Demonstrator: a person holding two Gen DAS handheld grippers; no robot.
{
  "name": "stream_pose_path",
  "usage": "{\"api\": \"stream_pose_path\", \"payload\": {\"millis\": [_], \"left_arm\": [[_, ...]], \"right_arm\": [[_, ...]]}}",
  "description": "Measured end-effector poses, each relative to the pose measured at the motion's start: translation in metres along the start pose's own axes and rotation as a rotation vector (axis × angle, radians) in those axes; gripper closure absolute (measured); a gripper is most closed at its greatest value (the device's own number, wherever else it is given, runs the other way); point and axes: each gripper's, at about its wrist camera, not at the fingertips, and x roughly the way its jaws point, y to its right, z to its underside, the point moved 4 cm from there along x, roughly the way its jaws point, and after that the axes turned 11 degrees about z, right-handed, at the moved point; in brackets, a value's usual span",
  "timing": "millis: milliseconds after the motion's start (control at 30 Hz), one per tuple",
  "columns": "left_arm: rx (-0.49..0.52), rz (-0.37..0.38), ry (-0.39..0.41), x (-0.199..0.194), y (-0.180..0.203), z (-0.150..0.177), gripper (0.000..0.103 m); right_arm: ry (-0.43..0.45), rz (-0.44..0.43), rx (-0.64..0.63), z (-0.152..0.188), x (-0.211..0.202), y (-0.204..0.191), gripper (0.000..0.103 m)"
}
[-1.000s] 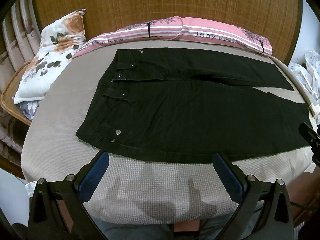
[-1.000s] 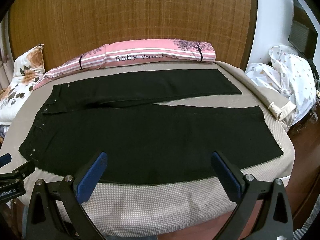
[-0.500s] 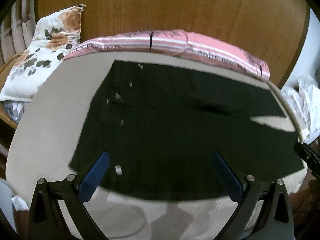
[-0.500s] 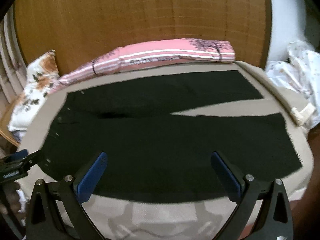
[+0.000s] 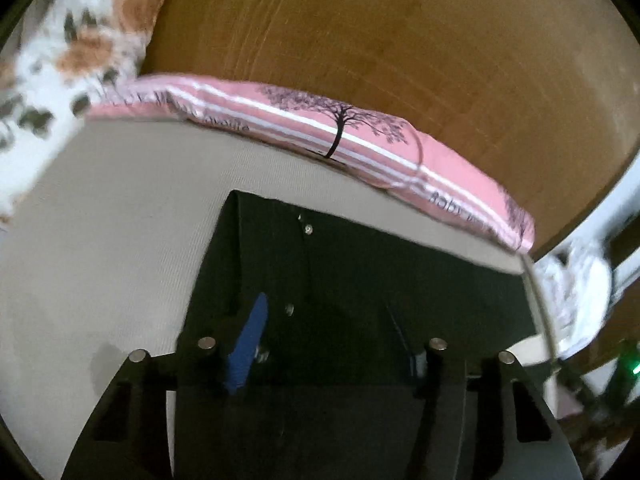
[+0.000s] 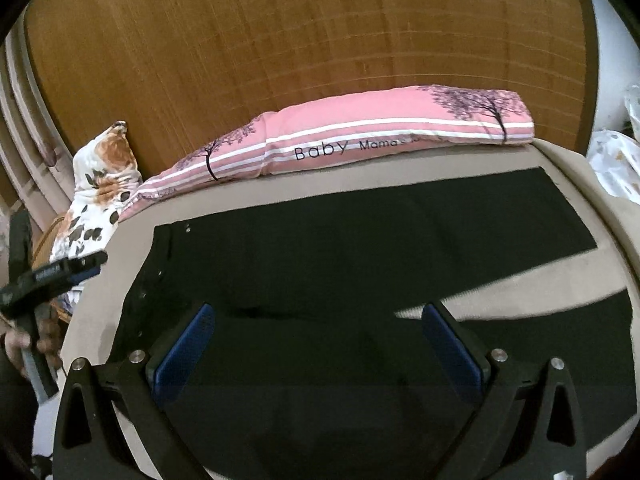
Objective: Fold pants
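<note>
The left gripper (image 5: 324, 344) was closing over the waist of the black pants (image 6: 360, 264), and the right gripper (image 6: 320, 344) hung wide open above them. The pants lay flat on the bed (image 6: 580, 168), with the pink pillow (image 6: 360, 140) behind. They looked soft and floppy, so the thick waistband seemed the best place to grab.

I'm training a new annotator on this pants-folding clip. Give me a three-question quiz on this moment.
1. True or false: the black pants lie spread flat on the bed, both legs apart.
2. Which end of the pants is under the left gripper? A) leg hems B) waistband with rivets
3. Fill in: the pink pillow by the headboard reads "____ Mama".

Key
1. True.
2. B; its jaws are closing above the fabric.
3. Baby.
</note>
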Motion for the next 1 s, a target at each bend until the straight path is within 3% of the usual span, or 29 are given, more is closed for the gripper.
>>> {"api": "stream_pose_path", "payload": {"millis": [100, 167, 333, 600, 733, 800, 1000], "left_arm": [[-0.099, 0.084, -0.035, 0.026, -0.030, -0.027, 0.053], [-0.156, 0.099, -0.049, 0.041, -0.047, -0.037, 0.063], [-0.249, 0.130, -0.074, 0.072, -0.084, -0.056, 0.064], [-0.280, 0.127, -0.082, 0.083, -0.116, -0.064, 0.065], [-0.263, 0.153, -0.122, 0.093, -0.111, -0.065, 0.065], [-0.260, 0.164, -0.145, 0.101, -0.108, -0.065, 0.071], [-0.273, 0.181, -0.147, 0.119, -0.106, -0.074, 0.074]], "right_arm": [[-0.014, -0.001, -0.014, -0.011, 0.020, -0.011, 0.000], [-0.030, -0.006, -0.021, -0.015, 0.034, -0.019, 0.000], [-0.065, -0.009, -0.047, -0.018, 0.067, -0.034, 0.000], [-0.111, -0.023, -0.062, -0.024, 0.114, -0.052, 0.000], [-0.123, -0.034, -0.075, -0.028, 0.131, -0.060, 0.000], [-0.127, -0.038, -0.083, -0.030, 0.140, -0.064, 0.000], [-0.129, -0.069, -0.101, -0.043, 0.162, -0.073, 0.000]]}}
